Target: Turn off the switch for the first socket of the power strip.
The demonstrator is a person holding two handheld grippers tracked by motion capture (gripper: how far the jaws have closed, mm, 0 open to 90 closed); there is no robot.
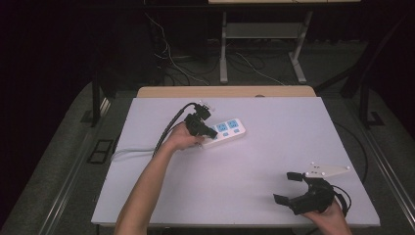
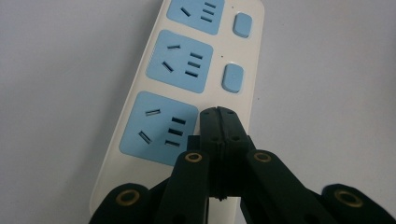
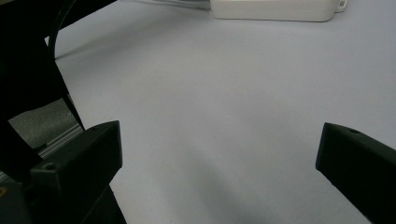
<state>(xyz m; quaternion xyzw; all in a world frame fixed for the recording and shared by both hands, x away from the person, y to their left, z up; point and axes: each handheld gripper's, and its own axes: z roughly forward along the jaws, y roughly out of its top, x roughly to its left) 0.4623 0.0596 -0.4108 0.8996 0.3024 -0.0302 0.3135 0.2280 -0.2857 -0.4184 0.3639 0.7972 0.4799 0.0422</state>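
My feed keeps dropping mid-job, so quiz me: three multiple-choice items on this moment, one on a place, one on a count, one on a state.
1. Where is the left gripper?
A. Over the power strip, beside its nearest socket
B. At the table's near right corner
C. Off the table

2. How many blue socket panels does the left gripper view show on the strip?
A. One
B. Three
C. Five

3. How do the right gripper's fingers stand?
A. Shut on the strip
B. Shut on nothing
C. Wide apart, holding nothing

Answers:
1. A, its closed tips sit on the strip's white edge next to the nearest socket.
2. B, three panels run along the strip.
3. C, the right gripper view shows bare table between the spread fingers.
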